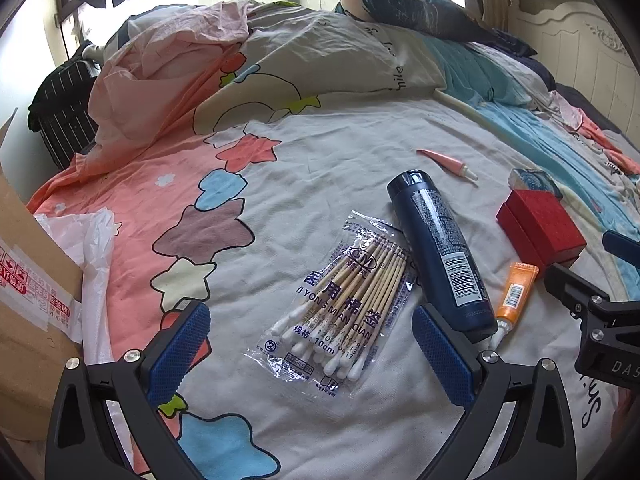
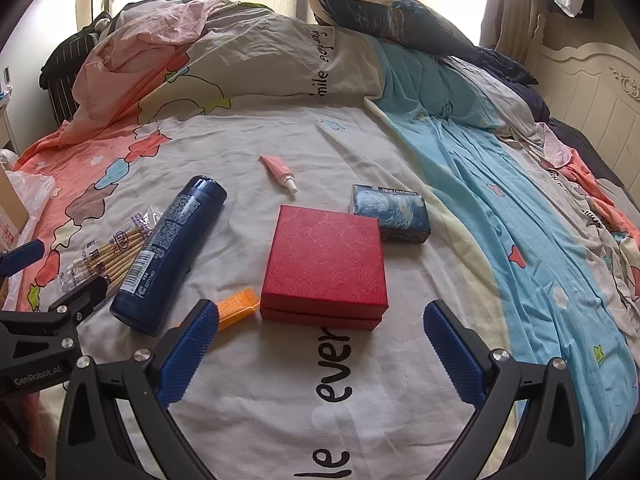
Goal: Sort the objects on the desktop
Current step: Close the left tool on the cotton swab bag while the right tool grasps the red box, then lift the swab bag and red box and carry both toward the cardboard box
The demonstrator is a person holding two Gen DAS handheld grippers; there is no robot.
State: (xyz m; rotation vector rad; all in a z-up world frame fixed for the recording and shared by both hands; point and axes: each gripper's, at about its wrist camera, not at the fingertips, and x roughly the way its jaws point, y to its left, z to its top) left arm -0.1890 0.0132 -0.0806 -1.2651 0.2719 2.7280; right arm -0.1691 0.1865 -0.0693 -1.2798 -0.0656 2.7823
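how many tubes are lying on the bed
2: an orange tube between the dark blue bottle and the red box, and a pink tube farther back. Bedding folds may hide others.

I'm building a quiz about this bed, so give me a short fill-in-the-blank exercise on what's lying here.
1. The square box with the patterned lid is ____ in colour.
2. The cotton swabs are packed in a clear plastic ____.
3. The orange tube lies between the dark blue bottle and the ____ box.
4. Both the left gripper and the right gripper are ____.

Missing words: red; bag; red; open
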